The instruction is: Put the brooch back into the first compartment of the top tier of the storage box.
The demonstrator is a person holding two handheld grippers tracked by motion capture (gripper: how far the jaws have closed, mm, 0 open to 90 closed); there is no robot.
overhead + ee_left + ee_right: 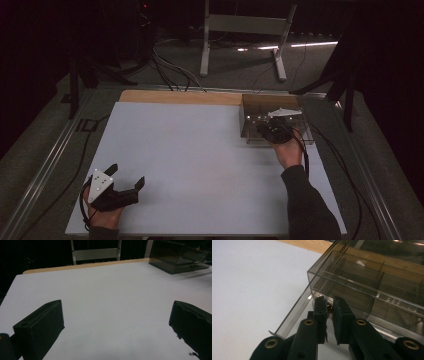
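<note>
Right gripper (329,315) pinched shut on small knob (330,308) at front of smoked plastic box (274,120), far right on table (190,160). I'd pull straight out, level, so drawer slides clean. Left gripper (127,176) open, idle, well apart from box.

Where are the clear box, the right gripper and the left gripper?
clear box (352,270), right gripper view, front upper wall.
right gripper (330,310), right gripper view, between its fingertips.
left gripper (126,176), high view, between its fingertips.
</note>
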